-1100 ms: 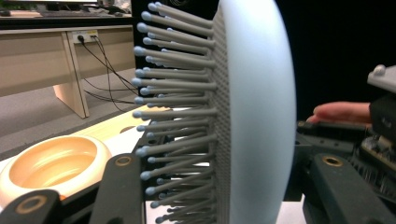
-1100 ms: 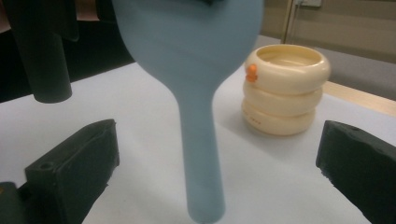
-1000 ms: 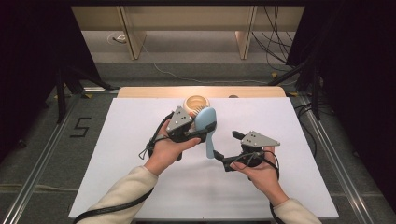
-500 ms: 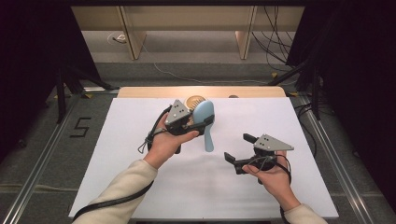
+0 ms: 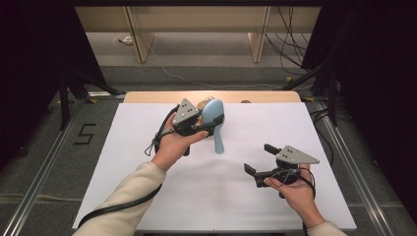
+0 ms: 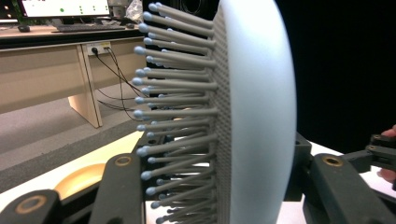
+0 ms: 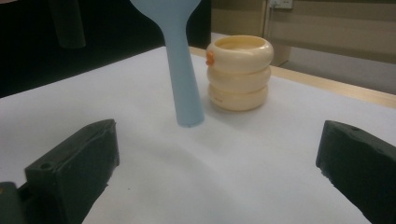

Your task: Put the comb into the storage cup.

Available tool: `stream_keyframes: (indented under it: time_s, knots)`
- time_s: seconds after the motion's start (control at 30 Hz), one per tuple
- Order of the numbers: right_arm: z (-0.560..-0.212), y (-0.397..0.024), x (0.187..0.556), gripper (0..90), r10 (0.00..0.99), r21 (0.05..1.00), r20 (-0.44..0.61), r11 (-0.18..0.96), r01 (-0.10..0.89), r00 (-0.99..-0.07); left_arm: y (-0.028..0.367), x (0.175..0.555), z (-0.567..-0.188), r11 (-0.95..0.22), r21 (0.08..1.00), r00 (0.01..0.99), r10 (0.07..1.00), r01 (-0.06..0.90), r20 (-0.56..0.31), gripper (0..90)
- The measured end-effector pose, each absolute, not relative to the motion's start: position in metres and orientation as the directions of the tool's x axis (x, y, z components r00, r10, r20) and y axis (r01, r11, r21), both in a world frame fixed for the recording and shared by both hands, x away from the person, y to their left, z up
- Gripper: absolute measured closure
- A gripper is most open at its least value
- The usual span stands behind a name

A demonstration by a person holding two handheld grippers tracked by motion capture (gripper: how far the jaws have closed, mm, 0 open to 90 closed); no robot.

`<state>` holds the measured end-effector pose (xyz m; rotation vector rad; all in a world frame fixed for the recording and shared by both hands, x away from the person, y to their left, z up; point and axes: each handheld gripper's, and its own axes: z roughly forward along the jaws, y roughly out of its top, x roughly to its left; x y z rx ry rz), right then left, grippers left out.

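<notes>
A light blue hairbrush [image 5: 216, 118] hangs above the white table with its handle pointing down toward me. My left gripper [image 5: 212, 123] is shut on the brush's head. In the left gripper view the head [image 6: 254, 102] stands on edge between the two black jaws, bristles to the left. My right gripper [image 5: 258, 158] is open and holds nothing, low over the table to the right of the brush and nearer to me. In the right gripper view the brush handle [image 7: 184, 70] hangs ahead of the wide-apart jaws of the right gripper [image 7: 215, 158].
A cream ringed cup [image 7: 239, 72] stands on the table behind the brush, near the far wooden edge [image 5: 265, 96]. The white table sheet [image 5: 147, 162] is bare around both hands. Dark curtains flank both sides.
My right gripper has drawn away from the brush handle, toward the right and the near side, its jaws open. The left gripper keeps the brush in about the same place.
</notes>
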<state>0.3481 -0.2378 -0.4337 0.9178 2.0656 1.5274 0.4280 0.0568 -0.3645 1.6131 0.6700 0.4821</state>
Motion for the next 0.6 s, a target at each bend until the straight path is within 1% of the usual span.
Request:
stream_keyframes:
  time_s: [0.6]
  knots:
    - [-0.441,-0.262,0.338,0.5,0.748,0.946,0.078,0.153,0.285,-0.659,0.059,0.444,-0.354,-0.067,0.989,0.725,0.686,0.135,-0.053,49.2]
